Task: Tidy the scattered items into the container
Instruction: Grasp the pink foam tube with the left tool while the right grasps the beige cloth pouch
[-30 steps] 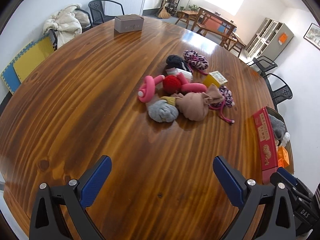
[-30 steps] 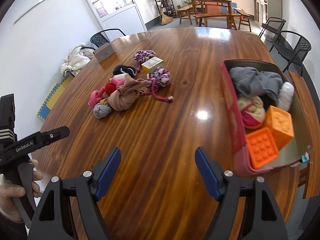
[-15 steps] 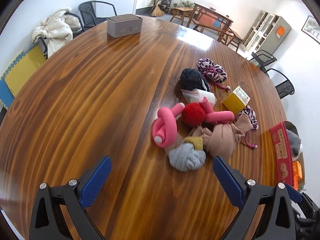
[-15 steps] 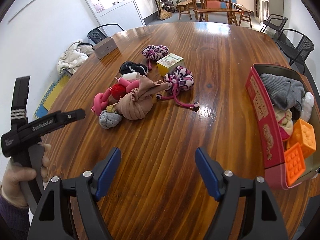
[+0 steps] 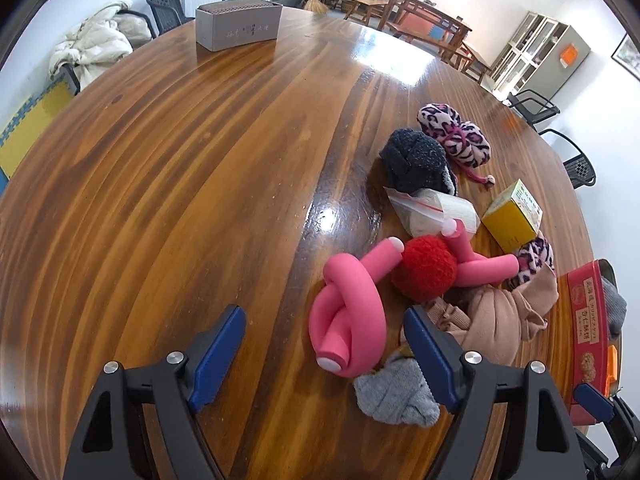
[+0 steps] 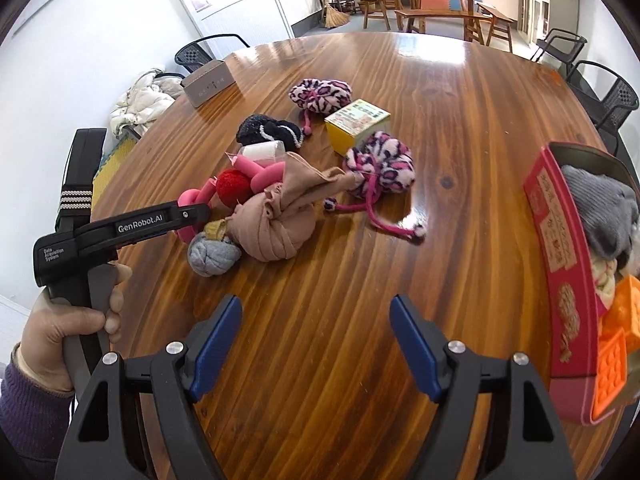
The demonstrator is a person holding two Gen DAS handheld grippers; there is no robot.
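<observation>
We find the pink foam tube (image 5: 347, 322), knotted on itself, lying on the tabletop (image 5: 180, 184) at the near left edge of the scattered pile. A second ago that pile sat well ahead of the left gripper (image 5: 325, 354); now the tube lies between the blue pads, and the jaws, which stood at their widest, are closing. The pads do not yet press on the tube, so we record this gripper as released, with nothing held.

Beside the tube lie a red pom-pom (image 5: 427, 267), a grey sock ball (image 5: 394, 394) and a tan cloth bundle (image 5: 498, 322). The grey sock ball sits partly behind the right pad; whether that pad already touches it we cannot tell from this angle.

The right gripper (image 6: 316, 340) is likewise released, jaws apart over bare wood, and the pile has drawn nearer to it than it was a second ago. The red container (image 6: 558, 248) stands at the right edge of the tabletop and already holds grey knitwear and orange blocks (image 6: 614, 344).

In our judgement the left gripper has passed from approach to the start of a grasp on the tube. Most of the pile remains outside the container, so the tidying is far from complete.
</observation>
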